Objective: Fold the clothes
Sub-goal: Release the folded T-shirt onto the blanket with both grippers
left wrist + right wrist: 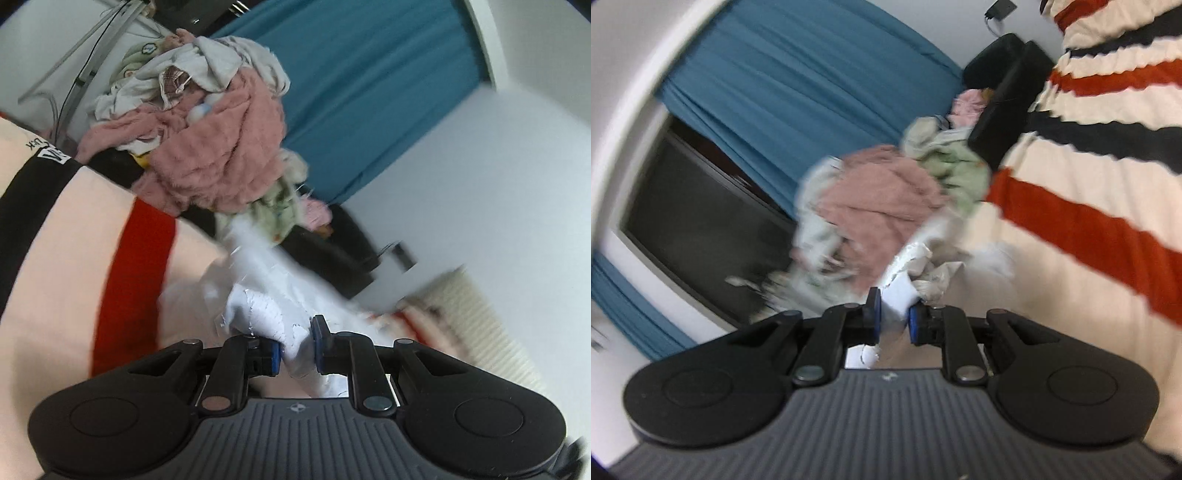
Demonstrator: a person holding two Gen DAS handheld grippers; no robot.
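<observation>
We grip a crumpled white cloth garment with both tools: our left gripper clamps 1 bunched fold between its blue-padded fingers, and our right gripper pinches another part of it. The garment hangs just above the cream bedspread with red and black stripes. Beyond it, a heaped pile of pink, white and green laundry sits before a teal pleated curtain.

A white garment with cracked, flaking print hangs crumpled and bunched, lifted above the striped blanket; beyond it a heap of clothes, topped by fuzzy pink fabric, lies piled.
</observation>
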